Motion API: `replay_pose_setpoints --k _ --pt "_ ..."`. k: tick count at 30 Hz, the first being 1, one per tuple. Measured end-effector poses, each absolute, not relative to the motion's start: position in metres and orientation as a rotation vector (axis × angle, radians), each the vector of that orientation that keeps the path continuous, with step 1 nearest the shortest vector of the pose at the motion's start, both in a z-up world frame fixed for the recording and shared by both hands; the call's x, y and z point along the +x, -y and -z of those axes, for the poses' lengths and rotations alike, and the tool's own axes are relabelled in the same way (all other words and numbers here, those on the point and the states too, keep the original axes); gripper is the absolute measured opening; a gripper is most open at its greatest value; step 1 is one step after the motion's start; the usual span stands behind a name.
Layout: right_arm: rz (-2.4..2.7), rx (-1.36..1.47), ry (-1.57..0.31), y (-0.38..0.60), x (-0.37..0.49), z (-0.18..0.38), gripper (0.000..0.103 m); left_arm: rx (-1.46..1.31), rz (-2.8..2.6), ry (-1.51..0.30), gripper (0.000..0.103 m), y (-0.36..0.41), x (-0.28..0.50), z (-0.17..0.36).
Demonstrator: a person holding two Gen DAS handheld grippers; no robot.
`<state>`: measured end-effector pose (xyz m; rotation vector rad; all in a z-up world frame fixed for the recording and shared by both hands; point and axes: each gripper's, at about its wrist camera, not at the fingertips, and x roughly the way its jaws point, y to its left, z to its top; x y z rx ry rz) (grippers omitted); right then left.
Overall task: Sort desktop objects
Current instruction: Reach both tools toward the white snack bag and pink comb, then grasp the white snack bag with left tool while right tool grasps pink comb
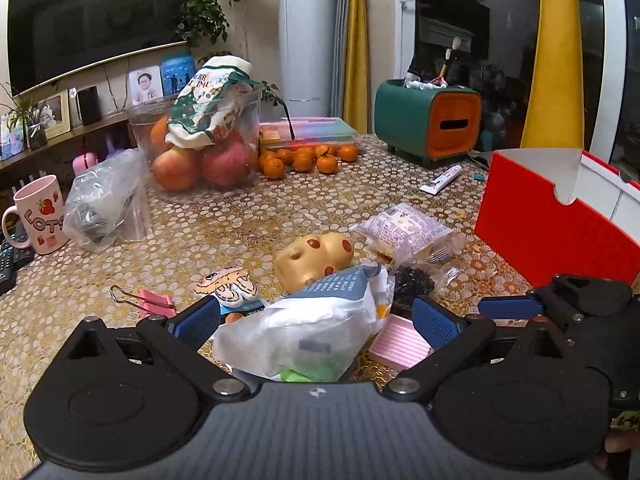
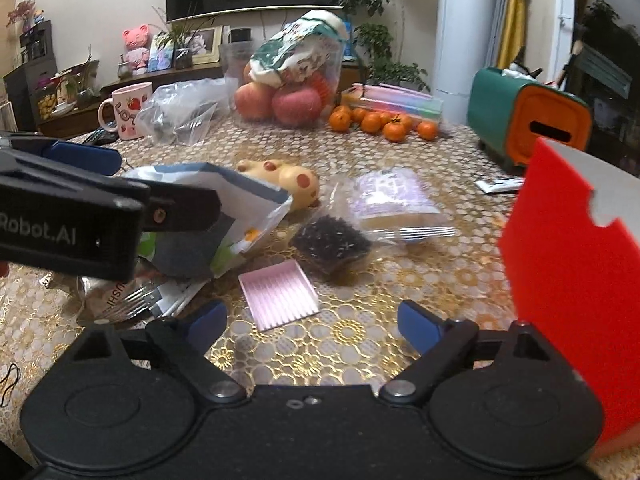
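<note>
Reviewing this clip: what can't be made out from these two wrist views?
- Left wrist view: whether the left gripper pads press the white and blue bag; the bag covers the gap.
- Both views: inside of the red box; its front wall hides it.
- Right wrist view: print on the purple snack packet; blurred.

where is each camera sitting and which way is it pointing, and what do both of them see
Left wrist view: sits on the left gripper, looking forward and down over the table; its jaws flank a white snack bag; the right gripper shows at right.
Right wrist view: sits on the right gripper, facing the same way; jaws open, nothing between; the left gripper shows at left.
Shared: snack bag, pink ridged tray, red box, yellow toy.
</note>
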<state>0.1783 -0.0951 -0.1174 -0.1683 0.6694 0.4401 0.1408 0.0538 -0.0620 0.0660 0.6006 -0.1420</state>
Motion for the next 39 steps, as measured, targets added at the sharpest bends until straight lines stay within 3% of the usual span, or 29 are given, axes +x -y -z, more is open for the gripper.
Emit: replay_pose_setpoints --k 7,11,17,22,23,29,30,39 --pt "-0.458 -0.172 -0.674 0.088 0.192 0.123 0.084 0.043 0.122 -0.626 0.096 -0.06 0.152 0.072" --pt "-0.47 -0.176 -0.676 0.085 0.194 0.126 0.081 0.035 0.124 -0.637 0.08 -0.062 0.154 0.075" --pt "-0.481 -0.174 -0.666 0.081 0.195 0.129 0.076 0.042 0.122 -0.629 0.068 -0.063 0.153 0.076" --pt "-0.48 -0.169 -0.665 0.08 0.197 0.127 0.062 0.024 0.129 -0.626 0.055 -0.065 0.152 0.076" --pt "-0.477 -0.165 -0.667 0.08 0.198 0.127 0.06 0.025 0.131 -0.621 0.047 -0.065 0.152 0.076" --pt "-0.458 -0.167 -0.666 0.083 0.2 0.125 0.04 0.035 0.122 -0.615 0.041 -0.062 0.149 0.072" --pt "-0.457 -0.168 -0.667 0.083 0.2 0.125 0.04 0.035 0.123 -0.612 0.036 -0.062 0.149 0.072" --pt "-0.446 -0.17 -0.665 0.089 0.193 0.12 0.04 -0.009 0.099 -0.612 0.031 -0.064 0.141 0.066"
